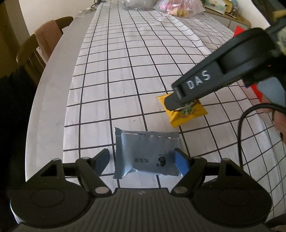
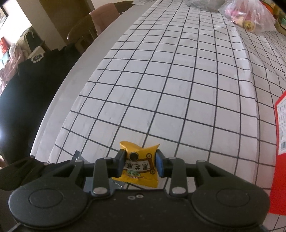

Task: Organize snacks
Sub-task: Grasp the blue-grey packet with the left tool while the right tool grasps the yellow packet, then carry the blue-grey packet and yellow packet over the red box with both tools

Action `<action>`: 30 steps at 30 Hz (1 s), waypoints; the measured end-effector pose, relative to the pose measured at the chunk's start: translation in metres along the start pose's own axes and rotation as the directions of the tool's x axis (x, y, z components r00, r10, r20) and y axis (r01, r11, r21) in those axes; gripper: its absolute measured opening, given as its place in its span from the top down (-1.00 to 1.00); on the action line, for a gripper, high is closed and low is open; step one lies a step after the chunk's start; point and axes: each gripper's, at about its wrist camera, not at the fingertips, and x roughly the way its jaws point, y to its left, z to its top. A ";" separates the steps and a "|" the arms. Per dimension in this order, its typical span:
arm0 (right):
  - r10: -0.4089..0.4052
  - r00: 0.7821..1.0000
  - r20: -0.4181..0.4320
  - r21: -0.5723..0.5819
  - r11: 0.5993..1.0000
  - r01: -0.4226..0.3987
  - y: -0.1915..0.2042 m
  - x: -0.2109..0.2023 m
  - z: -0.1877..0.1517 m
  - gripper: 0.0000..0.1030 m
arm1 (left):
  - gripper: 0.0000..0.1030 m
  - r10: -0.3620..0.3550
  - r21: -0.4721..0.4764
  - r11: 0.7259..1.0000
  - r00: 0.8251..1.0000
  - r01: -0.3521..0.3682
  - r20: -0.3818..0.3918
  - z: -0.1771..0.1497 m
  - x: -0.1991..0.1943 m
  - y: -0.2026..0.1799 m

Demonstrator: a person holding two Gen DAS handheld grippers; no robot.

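A yellow snack packet (image 2: 139,167) with a printed label sits between the pads of my right gripper (image 2: 139,165), which is shut on its two sides. In the left wrist view the same yellow packet (image 1: 187,114) lies low over the checked cloth, with the right gripper (image 1: 172,105) reaching down onto it from the right. A grey-blue foil packet (image 1: 146,153) lies flat on the cloth between the fingers of my left gripper (image 1: 141,160). That gripper is open: its right pad meets the packet's edge, while the left pad stands off it.
A white cloth with a black grid (image 1: 125,71) covers the table; bare table edge and a wooden chair (image 1: 44,41) lie left. A plastic bag of snacks (image 2: 248,16) sits at the far end. A red box (image 2: 280,151) stands right. A hand (image 1: 278,117) holds the right gripper.
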 end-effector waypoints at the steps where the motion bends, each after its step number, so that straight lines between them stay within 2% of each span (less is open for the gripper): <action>1: 0.000 1.000 0.002 0.003 1.000 0.000 -0.001 -0.002 -0.001 0.36 | -0.47 0.000 0.000 1.000 1.000 0.000 0.001 0.000 0.000 0.000; 3: 0.000 1.000 0.005 0.011 1.000 0.000 -0.004 -0.006 -0.003 0.36 | -0.28 -0.005 0.004 1.000 1.000 0.005 0.005 0.000 -0.001 -0.002; 9: 0.001 1.000 0.017 0.029 1.000 -0.002 -0.012 -0.019 -0.012 0.36 | -0.01 -0.005 0.015 1.000 1.000 0.004 0.012 -0.001 -0.005 -0.007; 12: 0.006 0.999 0.032 0.043 0.999 -0.007 -0.019 -0.031 -0.019 0.36 | 0.09 -0.001 0.006 1.000 1.000 0.001 0.017 0.001 -0.008 -0.006; 19: 0.012 0.998 0.058 0.079 0.997 -0.017 -0.033 -0.058 -0.038 0.36 | 0.14 -0.002 -0.058 0.998 1.000 0.003 0.020 0.002 -0.013 -0.004; 21: 0.011 0.998 0.068 0.086 0.996 -0.017 -0.037 -0.067 -0.043 0.36 | 0.27 -0.010 -0.080 0.997 1.000 0.011 0.018 0.003 -0.014 -0.002; 28: 0.004 0.994 0.107 0.119 0.993 -0.016 -0.060 -0.098 -0.066 0.36 | 0.44 -0.007 -0.112 0.994 1.000 0.010 0.023 0.004 -0.024 -0.011; 30: 0.002 0.993 0.117 0.133 0.991 -0.018 -0.067 -0.105 -0.072 0.36 | 0.55 -0.014 -0.120 0.993 0.999 0.018 0.034 0.005 -0.030 -0.014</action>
